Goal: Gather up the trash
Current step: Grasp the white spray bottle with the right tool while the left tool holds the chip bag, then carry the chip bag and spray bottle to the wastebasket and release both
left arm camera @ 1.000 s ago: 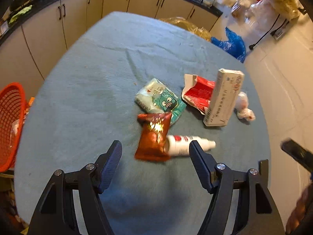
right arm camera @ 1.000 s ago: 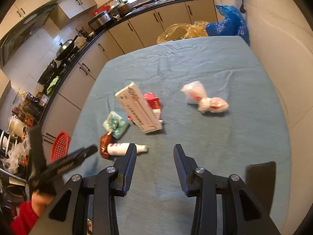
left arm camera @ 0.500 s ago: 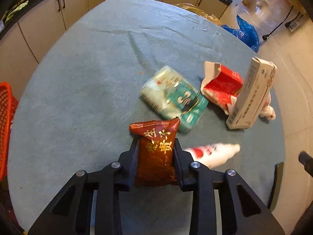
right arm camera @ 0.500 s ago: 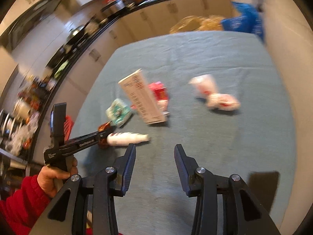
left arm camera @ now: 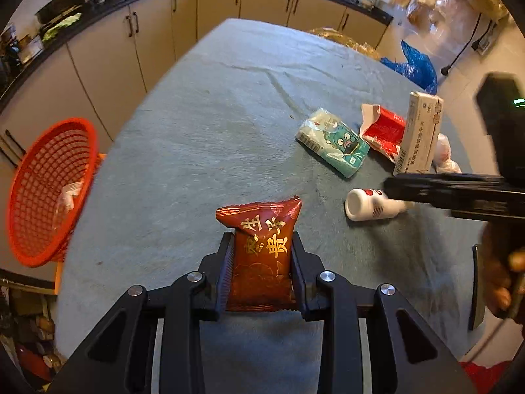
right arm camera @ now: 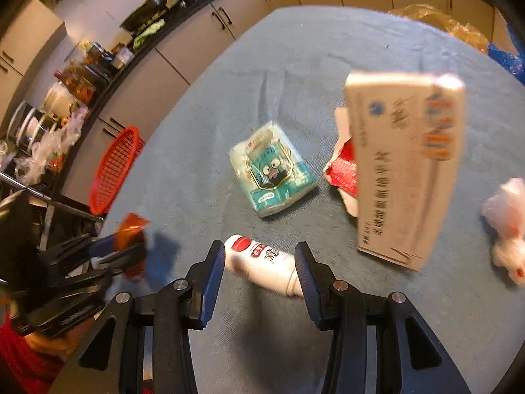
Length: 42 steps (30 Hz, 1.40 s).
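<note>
The left gripper (left arm camera: 262,271) holds the shiny red snack packet (left arm camera: 261,256) tight between its jaws, up off the blue-grey cloth counter (left arm camera: 210,138), and it should carry it slowly over to the red plastic basket (left arm camera: 49,190) at the counter's edge. The right gripper (right arm camera: 261,274) has just been opening its jaws. The small white bottle with a red label (right arm camera: 262,264) lies on its side between them, not squeezed yet, so they should close gently on its middle.

Table (left arm camera: 203,138): tissue pack (left arm camera: 333,142) centre; torn wrapper (left arm camera: 380,128) and carton (left arm camera: 418,134) to its right; bottle (left arm camera: 367,205) nearer the camera; basket (left arm camera: 49,190) off the left edge
</note>
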### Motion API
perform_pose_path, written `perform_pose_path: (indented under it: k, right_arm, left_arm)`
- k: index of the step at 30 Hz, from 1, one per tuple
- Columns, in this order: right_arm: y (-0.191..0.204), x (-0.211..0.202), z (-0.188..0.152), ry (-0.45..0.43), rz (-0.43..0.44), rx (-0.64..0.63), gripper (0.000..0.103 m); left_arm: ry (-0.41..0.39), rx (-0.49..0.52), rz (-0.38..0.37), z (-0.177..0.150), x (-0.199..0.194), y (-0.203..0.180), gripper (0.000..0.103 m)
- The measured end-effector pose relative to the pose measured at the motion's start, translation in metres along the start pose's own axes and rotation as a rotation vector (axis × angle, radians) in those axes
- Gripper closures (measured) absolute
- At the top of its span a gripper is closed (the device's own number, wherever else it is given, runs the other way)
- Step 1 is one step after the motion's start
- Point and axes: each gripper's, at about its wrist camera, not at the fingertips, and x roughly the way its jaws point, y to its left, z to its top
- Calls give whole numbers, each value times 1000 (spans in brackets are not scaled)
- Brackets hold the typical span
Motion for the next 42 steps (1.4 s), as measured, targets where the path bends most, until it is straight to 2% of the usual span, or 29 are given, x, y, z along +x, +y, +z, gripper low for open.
perform_pose_path:
  k: [4, 7, 13, 16, 20, 21, 22, 24, 25, 29, 36, 42]
  right_arm:
    - [1, 9, -7, 45, 16, -11, 53]
    - [16, 9, -21, 72, 24, -58, 48]
    - [47, 13, -47, 136, 32, -177, 47]
    - [58, 14, -58, 162, 9, -272, 41]
    - [73, 17, -76, 202, -74, -479, 40]
    - [71, 18, -83, 206, -100, -511, 41]
    - [69, 19, -86, 211, -113, -521, 51]
    - [65, 22, -87, 219, -121, -521, 65]
    - [64, 22, -87, 217, -122, -522, 67]
    - [66, 26, -84, 214, -112, -512, 69]
    - [67, 28, -65, 169, 0, -230, 69]
    - [99, 34, -34, 118, 5, -152, 69]
  left_arm:
    - [-16, -32, 11, -2, -7, 7, 72]
    - [-28, -53, 18, -5, -14, 17, 72]
    - [-50, -81, 24, -15, -25, 27, 72]
    - [-54, -91, 27, -20, -28, 30, 72]
    - [-61, -96, 29, -25, -30, 31, 72]
    - [-63, -96, 30, -26, -31, 31, 72]
    - [-65, -99, 30, -28, -32, 31, 72]
    - [-75, -105, 32, -30, -34, 30, 72]
    - [-80, -108, 33, -31, -36, 30, 72]
    - [-89, -118, 44, -35, -38, 28, 72]
    - [-137, -139, 39, -35, -51, 25, 72]
    - [-178, -125, 25, -34, -67, 29, 73]
